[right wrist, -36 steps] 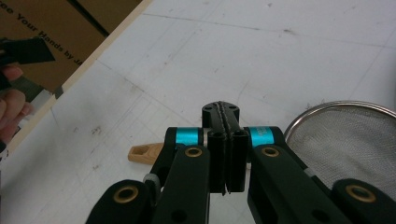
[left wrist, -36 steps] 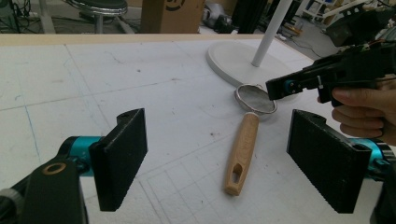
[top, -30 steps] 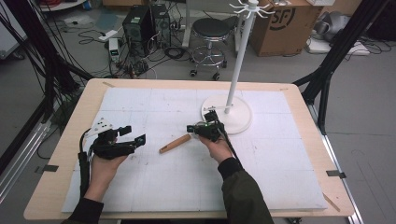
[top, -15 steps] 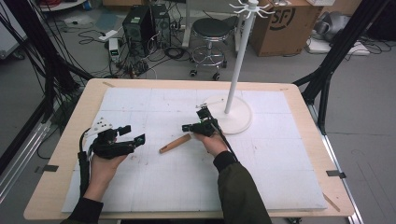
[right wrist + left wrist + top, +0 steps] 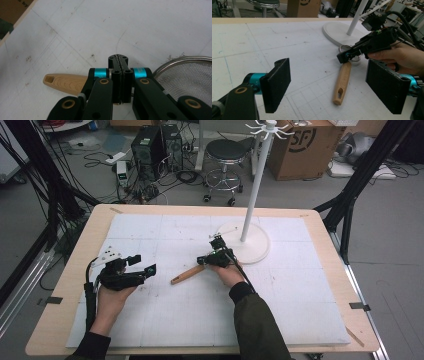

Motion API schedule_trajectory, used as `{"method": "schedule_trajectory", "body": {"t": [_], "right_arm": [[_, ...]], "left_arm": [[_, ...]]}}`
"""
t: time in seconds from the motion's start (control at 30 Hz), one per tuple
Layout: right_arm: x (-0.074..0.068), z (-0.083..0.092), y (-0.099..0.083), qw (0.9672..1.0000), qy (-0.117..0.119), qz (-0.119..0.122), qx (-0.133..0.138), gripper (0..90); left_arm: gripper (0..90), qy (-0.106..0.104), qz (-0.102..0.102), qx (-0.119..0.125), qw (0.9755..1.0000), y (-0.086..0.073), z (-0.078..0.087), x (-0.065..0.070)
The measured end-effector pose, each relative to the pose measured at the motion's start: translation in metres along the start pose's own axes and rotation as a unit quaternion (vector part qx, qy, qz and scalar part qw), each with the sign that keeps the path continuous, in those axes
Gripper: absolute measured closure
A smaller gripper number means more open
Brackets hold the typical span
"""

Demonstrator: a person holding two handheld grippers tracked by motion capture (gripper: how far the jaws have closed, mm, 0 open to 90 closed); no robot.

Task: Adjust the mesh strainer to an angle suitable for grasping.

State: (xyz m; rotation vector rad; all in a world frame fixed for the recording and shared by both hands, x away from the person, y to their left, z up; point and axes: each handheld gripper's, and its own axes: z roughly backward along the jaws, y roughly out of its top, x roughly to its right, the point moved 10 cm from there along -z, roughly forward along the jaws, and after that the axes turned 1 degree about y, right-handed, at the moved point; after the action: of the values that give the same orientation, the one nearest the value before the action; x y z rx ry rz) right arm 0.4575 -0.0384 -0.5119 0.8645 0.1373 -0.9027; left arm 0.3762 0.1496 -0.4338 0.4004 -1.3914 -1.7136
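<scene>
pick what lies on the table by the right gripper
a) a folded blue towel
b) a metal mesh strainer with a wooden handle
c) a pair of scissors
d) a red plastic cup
b: by the shut right gripper lies a strainer with a round wire-mesh bowl, and its wooden handle stretches across the white mat.

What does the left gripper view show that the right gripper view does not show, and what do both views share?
Left gripper view alone: the left gripper with jaws wide open and nothing between them, the white stand's base, and the right gripper from outside, in a hand.

Right gripper view alone: the strainer's wire mesh bowl, and the right gripper's jaws pressed shut.

Both: the strainer's wooden handle and the white table mat.
</scene>
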Motion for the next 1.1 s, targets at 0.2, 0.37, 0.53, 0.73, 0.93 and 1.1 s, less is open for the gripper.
{"method": "schedule_trajectory", "body": {"t": [0.2,0.37,0.53,0.73,0.93,1.1], "right_arm": [[-0.002,0.003,-0.005,0.9998,-0.010,0.009,-0.016,90.0],[-0.001,0.009,-0.011,0.9993,-0.021,0.022,-0.022,90.0],[0.001,0.018,-0.021,0.9994,-0.021,0.017,-0.020,90.0],[0.004,0.025,-0.030,0.9994,-0.027,0.013,-0.019,90.0],[0.007,0.030,-0.041,0.9993,-0.028,0.004,-0.023,90.0],[0.008,0.037,-0.048,0.9996,-0.024,-0.001,-0.018,90.0]], "left_arm": [[20.9,0.001,0.000,0.001,1.0000,0.000,0.001,0.000],[21.2,0.000,-0.002,0.002,1.0000,0.000,0.000,0.002],[21.3,-0.001,-0.004,0.000,1.0000,-0.001,-0.001,0.003],[21.3,0.008,0.000,0.006,0.9999,0.001,0.000,0.001],[21.3,0.007,-0.003,0.001,1.0000,-0.001,-0.002,0.002],[21.4,0.007,-0.004,0.000,1.0000,-0.001,-0.002,0.003]]}}
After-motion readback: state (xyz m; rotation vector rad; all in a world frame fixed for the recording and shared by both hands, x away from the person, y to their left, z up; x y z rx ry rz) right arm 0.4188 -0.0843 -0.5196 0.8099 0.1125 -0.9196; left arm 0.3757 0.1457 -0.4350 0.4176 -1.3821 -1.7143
